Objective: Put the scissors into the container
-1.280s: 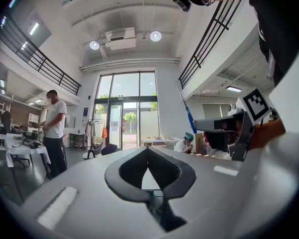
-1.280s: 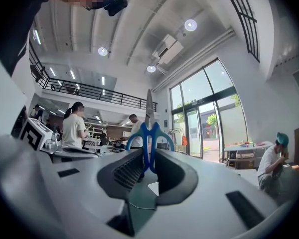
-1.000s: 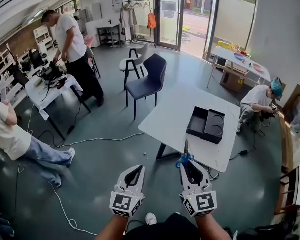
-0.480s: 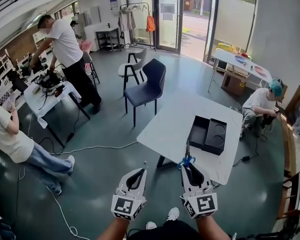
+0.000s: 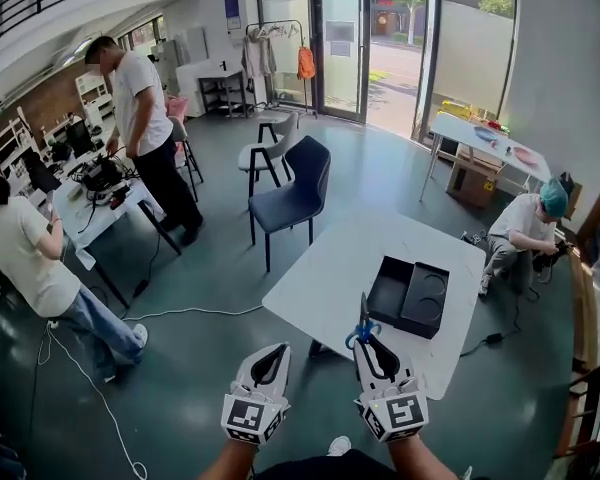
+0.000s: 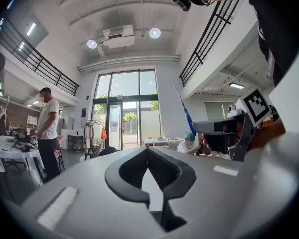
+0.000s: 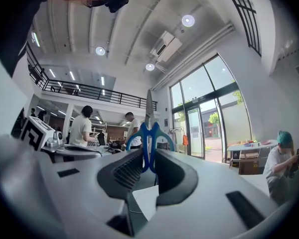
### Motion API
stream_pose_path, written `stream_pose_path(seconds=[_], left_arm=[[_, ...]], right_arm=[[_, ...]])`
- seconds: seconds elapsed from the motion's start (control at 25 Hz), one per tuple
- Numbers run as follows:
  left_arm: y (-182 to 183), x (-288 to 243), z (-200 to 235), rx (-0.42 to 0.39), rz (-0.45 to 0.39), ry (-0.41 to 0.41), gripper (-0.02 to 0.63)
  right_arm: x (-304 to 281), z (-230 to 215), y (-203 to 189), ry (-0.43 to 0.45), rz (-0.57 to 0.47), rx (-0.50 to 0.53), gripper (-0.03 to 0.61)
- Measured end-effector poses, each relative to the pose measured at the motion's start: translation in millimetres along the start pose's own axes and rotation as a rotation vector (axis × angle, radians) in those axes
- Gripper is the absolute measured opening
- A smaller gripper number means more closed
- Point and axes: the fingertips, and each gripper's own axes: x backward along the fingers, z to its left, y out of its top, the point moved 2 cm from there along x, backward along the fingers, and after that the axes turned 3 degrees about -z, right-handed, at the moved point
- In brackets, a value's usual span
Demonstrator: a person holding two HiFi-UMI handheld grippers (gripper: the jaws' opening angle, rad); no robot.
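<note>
My right gripper point(image 5: 364, 340) is shut on blue-handled scissors point(image 5: 362, 322), held by the handles with the blades pointing up. In the right gripper view the scissors point(image 7: 149, 131) stand upright between the pads of this gripper point(image 7: 148, 152). The black container point(image 5: 408, 296), with a square and a round compartment, lies on the white table point(image 5: 348, 253) just beyond the scissors. My left gripper point(image 5: 277, 349) hangs beside the right one, over the floor, shut with nothing in it. Its tips point(image 6: 148, 149) meet in the left gripper view, where the scissors blade point(image 6: 183, 111) shows at the right.
A dark blue chair point(image 5: 295, 173) stands behind the white table. One person point(image 5: 145, 103) stands at a cluttered table point(image 5: 92, 196) on the left, another point(image 5: 25, 253) is nearer. A third person point(image 5: 525, 223) crouches at the right. Cables point(image 5: 185, 313) lie on the floor.
Both grippers have moved forward together towards the white table, which now looks closer. The scissors stay in the right gripper. The person at the left has stood up.
</note>
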Motion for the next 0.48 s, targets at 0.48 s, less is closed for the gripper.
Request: stream_pose_path(seconds=[0.48], left_arm=[[-15,-43,-25,-0.004,0.049,-0.015,0.01]], right_arm=[[-8,-49,-21,0.016,0.012,-0.061,0.078]])
